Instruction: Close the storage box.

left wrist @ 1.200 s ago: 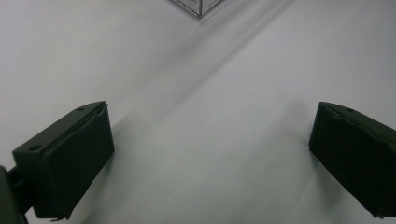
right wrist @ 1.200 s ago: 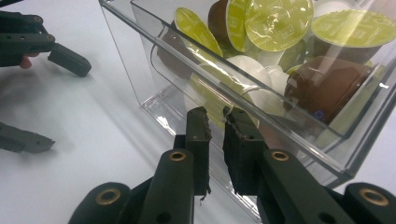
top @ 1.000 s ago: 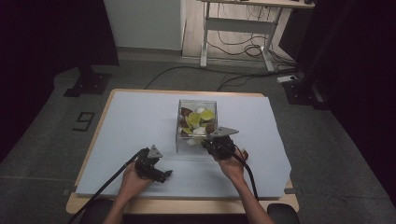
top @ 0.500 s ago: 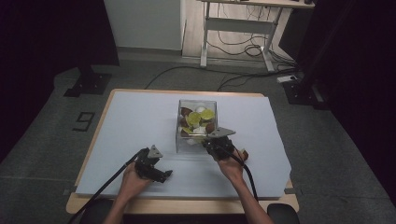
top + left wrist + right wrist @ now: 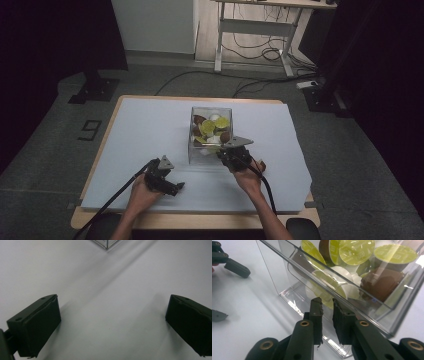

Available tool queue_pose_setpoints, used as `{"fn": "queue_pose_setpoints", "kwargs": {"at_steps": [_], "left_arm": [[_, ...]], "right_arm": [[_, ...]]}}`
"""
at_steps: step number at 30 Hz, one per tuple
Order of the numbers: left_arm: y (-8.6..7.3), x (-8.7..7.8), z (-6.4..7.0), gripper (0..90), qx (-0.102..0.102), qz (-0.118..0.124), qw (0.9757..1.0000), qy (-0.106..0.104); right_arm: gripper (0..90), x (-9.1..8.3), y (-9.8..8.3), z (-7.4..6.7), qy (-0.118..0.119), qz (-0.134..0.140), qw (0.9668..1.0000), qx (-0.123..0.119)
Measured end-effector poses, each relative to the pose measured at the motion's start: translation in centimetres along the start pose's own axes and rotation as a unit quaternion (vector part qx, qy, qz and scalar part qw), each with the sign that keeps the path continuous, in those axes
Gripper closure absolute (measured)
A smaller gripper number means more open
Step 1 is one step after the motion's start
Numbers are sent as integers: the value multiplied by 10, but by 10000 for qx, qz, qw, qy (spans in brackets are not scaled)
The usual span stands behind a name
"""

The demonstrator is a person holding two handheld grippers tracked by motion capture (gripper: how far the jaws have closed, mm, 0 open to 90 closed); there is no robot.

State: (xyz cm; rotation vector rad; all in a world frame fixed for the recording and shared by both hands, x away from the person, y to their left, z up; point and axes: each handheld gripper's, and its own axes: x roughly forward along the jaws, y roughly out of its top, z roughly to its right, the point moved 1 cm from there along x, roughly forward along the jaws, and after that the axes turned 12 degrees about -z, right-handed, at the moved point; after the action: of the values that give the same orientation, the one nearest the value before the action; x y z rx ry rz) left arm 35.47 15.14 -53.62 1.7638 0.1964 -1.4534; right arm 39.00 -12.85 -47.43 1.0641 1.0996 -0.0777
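A clear plastic box (image 5: 192,136) stands mid-table, filled with coffee capsules (image 5: 208,127) with lime, white and brown tops. My right gripper (image 5: 223,154) is at the box's near right corner. In the right gripper view its jaws (image 5: 327,302) stand almost together just short of the box's front wall (image 5: 274,272), with only a thin gap and nothing between them; capsules (image 5: 355,251) lie behind the wall. My left gripper (image 5: 174,187) rests low over the pale sheet at the near left, open, its jaws (image 5: 112,315) wide apart with nothing between them.
A pale blue sheet (image 5: 145,125) covers the wooden table (image 5: 100,220). One corner of the box (image 5: 106,243) shows at the top of the left gripper view. A small brown thing (image 5: 261,164) lies by the right hand. Cables trail from both grippers toward the near edge.
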Motion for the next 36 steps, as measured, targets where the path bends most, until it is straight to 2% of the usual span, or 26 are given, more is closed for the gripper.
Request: {"fn": "queue_pose_setpoints", "kwargs": {"at_steps": [2, 7, 9, 12, 15, 16, 26, 36], "left_arm": [[0, 0, 0, 0, 2, -1, 10000, 1], [0, 0, 0, 0, 3, 0, 10000, -1], [0, 0, 0, 0, 2, 0, 10000, -1], [0, 0, 0, 0, 2, 3, 10000, -1], [0, 0, 0, 0, 1, 2, 10000, -2], [0, 0, 0, 0, 2, 4, 10000, 0], [0, 0, 0, 0, 1, 4, 10000, -6], [0, 0, 0, 0, -1, 8, 10000, -4]], "right_arm": [[716, -1, -1, 2, 106, -25, 9999, 79], [600, -5, -3, 3, 149, -129, 9998, 3], [559, -6, -5, 2, 101, -174, 9998, -60], [472, -9, -7, 1, 232, -222, 9993, -171], [436, -10, -8, 0, 276, -274, 9990, -232], [400, -10, -9, -1, 295, -279, 9988, -279], [290, -18, -13, -4, 338, -299, 9981, -416], [264, -32, -19, 1, 322, -233, 9983, -436]]}}
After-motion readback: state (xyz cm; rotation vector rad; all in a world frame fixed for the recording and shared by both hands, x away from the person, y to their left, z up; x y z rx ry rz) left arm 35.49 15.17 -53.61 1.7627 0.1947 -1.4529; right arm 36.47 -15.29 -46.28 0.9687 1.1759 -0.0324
